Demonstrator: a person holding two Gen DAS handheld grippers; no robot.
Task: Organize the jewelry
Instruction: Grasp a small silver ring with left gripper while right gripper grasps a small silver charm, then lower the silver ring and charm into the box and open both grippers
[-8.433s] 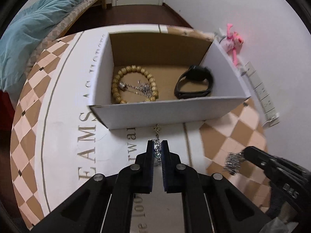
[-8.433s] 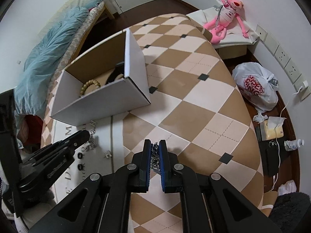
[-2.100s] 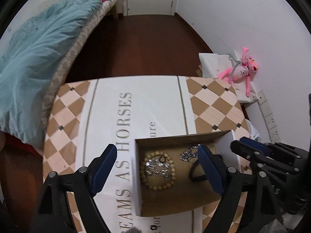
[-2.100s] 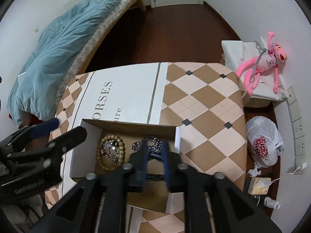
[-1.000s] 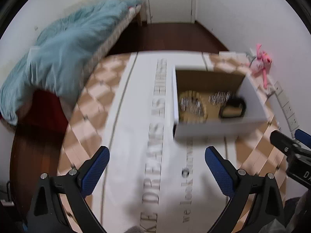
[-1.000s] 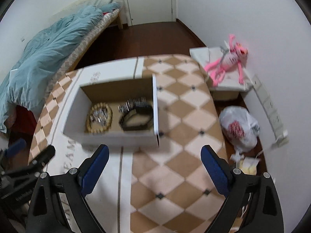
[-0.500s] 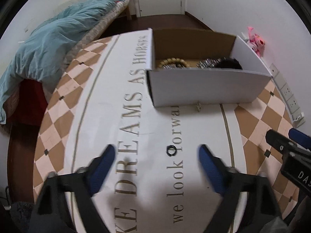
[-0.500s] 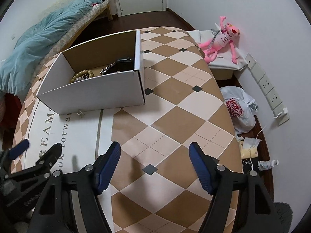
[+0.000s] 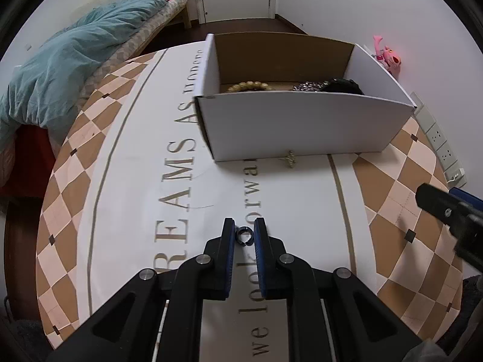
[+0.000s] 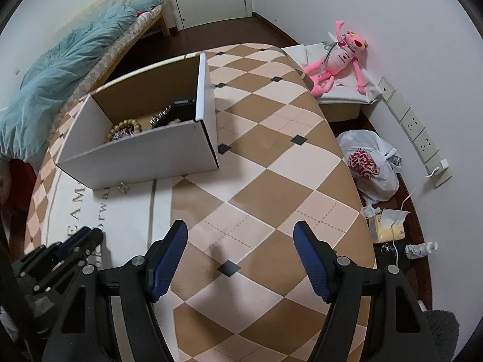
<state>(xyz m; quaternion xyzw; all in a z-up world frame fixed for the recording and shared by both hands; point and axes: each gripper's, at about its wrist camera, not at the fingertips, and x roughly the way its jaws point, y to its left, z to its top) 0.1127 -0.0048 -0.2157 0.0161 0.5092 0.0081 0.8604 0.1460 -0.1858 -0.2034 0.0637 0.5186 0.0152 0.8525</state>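
Closing left tongs maybe touching ring

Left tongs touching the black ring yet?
Cannot tell. In the left wrist view the closing left tongs flank the ring; any gap is too slim to judge.

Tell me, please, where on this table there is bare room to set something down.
Free: the checkered cloth right of the box, ahead of the open right tongs. Crowded: the box, a small charm at its front, and the black ring between the closing left tongs.
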